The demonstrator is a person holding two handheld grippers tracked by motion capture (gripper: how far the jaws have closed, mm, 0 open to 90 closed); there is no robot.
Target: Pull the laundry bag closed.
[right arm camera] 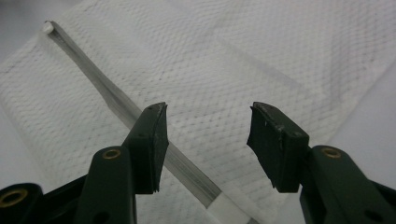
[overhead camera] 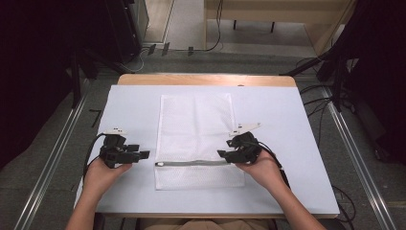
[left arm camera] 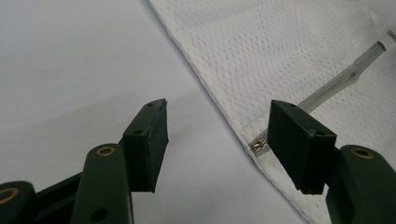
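White dimpled mesh bag (overhead camera: 194,129), grey zipper (overhead camera: 194,163) straight across.

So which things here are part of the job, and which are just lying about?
In the job:
- white mesh bag
- its grey zipper
- left gripper, open beside the bag's edge
- right gripper, open over the zipper's end

Lying about:
- white table cover
- cables on the floor

A lab: cables (overhead camera: 320,103), floor rails (overhead camera: 353,146), covered table (overhead camera: 287,124).
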